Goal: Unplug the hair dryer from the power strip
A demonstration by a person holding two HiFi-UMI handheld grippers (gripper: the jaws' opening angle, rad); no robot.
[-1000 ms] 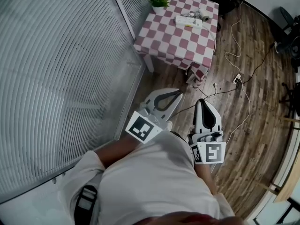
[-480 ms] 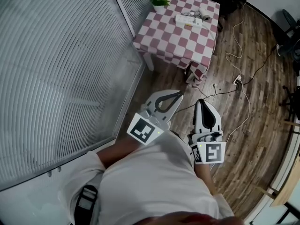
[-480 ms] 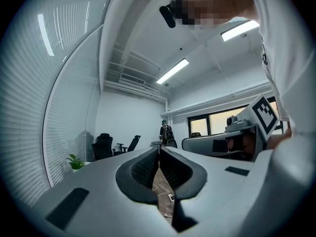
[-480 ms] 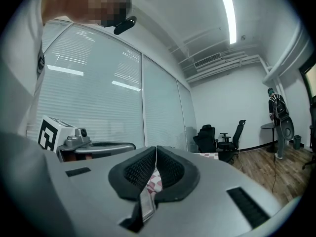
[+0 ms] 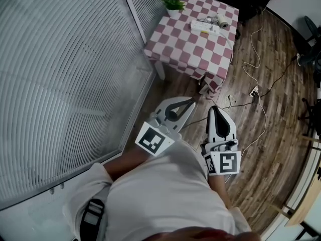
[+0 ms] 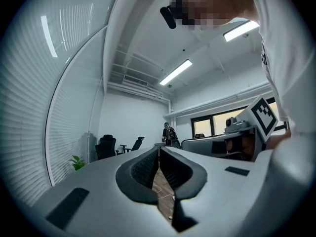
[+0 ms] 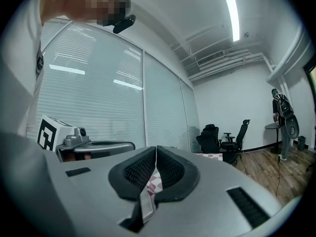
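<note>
Head view: left tongs [image 5: 191,101] and right tongs [image 5: 214,108] are both hanging pinched together, gripping nothing; the power strip [image 5: 204,27] and hair dryer [image 5: 219,20] are lying near the surface's [image 5: 175,46] far edge, well apart from them.

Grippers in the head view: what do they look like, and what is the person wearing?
The left gripper and right gripper are alike: white-grey tongs tapering to a point, lined with dark ribbed pads. Each has a marker cube at its rear, black squares on white: left cube, right cube. No cables show on them. The person wears a light shirt.
</note>
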